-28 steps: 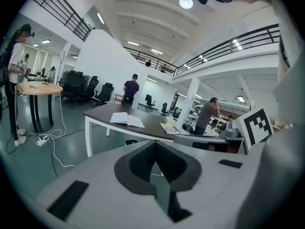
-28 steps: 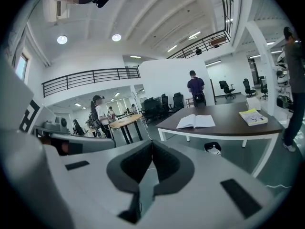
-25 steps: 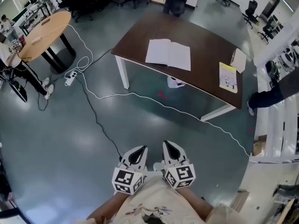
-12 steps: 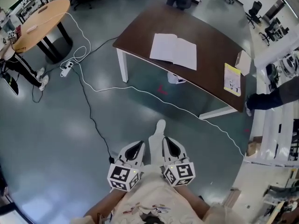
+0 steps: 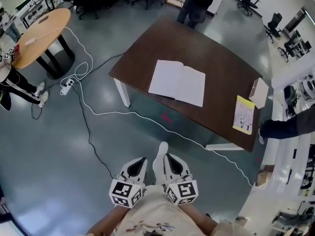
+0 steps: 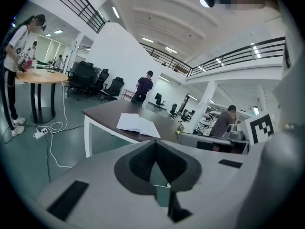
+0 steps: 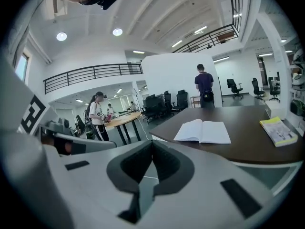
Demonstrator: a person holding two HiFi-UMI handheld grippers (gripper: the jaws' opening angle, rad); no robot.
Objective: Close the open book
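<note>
Both grippers' fingers clenched, empty: left gripper (image 5: 140, 162) and right gripper (image 5: 169, 160) side by side, well short of the dark brown rectangular bench (image 5: 221, 73). White open paper book (image 5: 177, 82) lies flat on the bench, near its front edge.

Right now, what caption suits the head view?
Left hand-held gripper and right hand-held gripper, both shut, face the open book.

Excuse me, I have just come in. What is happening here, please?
A person holds a gripper in each hand, the left gripper and the right gripper, both shut and empty, close to the body. The open book lies flat on the dark table, some way ahead across the floor, untouched and not yet closed.
</note>
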